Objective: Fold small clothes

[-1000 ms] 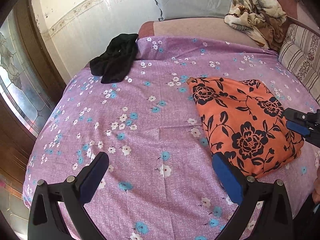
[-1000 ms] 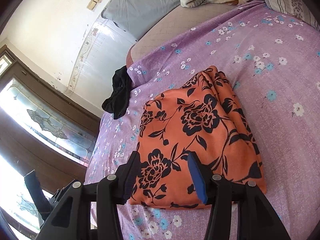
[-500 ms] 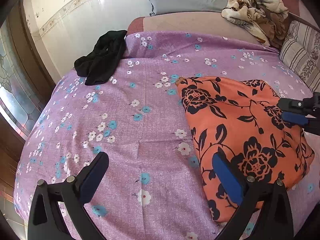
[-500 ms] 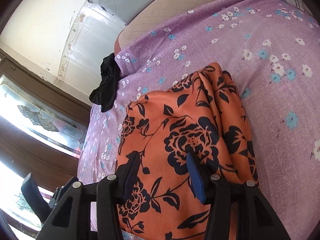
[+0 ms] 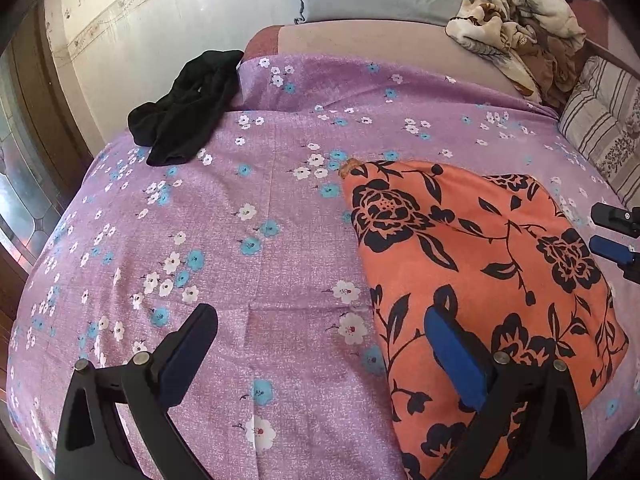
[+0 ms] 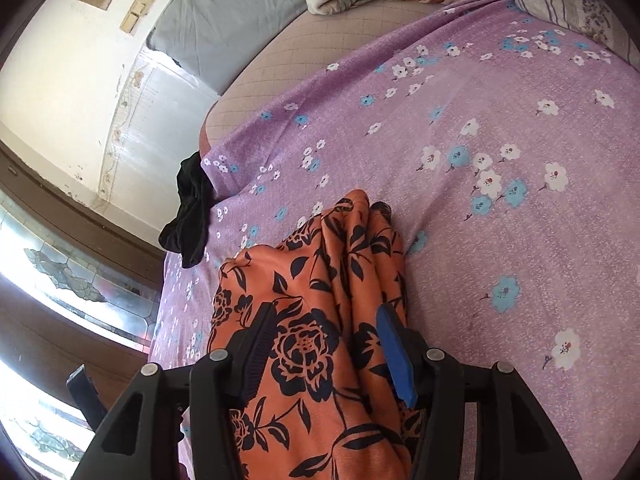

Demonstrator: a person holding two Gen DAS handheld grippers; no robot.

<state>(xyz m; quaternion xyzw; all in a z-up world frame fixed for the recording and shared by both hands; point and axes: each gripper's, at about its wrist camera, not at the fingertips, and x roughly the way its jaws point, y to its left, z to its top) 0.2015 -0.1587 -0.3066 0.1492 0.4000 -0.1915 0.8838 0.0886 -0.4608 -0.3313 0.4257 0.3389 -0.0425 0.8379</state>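
Both my jaws stand apart: left gripper (image 5: 320, 344) open above the purple floral bedsheet (image 5: 224, 240), right gripper (image 6: 324, 332) straddling bunched folds of the orange floral garment (image 6: 304, 304), near-right on the bed. Risk: closing catches several layers, dragging the pile. Open sheet lies left; black garment (image 5: 188, 108) sits far-left, well apart.

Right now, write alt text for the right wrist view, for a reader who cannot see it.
The right tongs hang open over an orange cloth with black flowers, one finger on each side of its bunched folds, on a purple flowered bedsheet. A black garment lies at the bed's far edge.
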